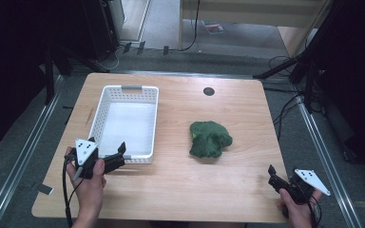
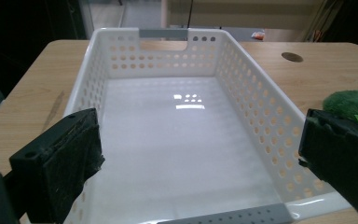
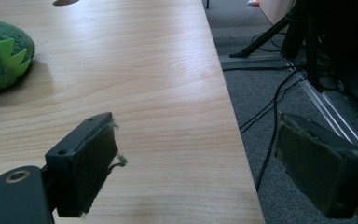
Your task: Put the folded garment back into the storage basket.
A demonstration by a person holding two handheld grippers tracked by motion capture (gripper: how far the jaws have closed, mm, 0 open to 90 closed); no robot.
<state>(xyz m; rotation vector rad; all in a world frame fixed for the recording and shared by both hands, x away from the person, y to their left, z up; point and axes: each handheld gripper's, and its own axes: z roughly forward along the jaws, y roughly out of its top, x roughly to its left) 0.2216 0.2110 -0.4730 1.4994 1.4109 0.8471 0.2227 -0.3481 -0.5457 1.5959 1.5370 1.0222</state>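
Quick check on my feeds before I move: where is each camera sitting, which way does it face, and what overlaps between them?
High view: above the person's side, facing forward and down on the table; both hands, left gripper, right gripper.
Left gripper view: on that gripper, facing into the white basket between open jaws.
Right gripper view: on that gripper, facing the table's right edge and floor cables, jaws open.
Shared: the green plush toy appears in all three.

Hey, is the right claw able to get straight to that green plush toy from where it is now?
Probably yes. The right claw is open at the table's near right corner, and bare wood lies between it and the green plush toy; the white basket stands off to the left.
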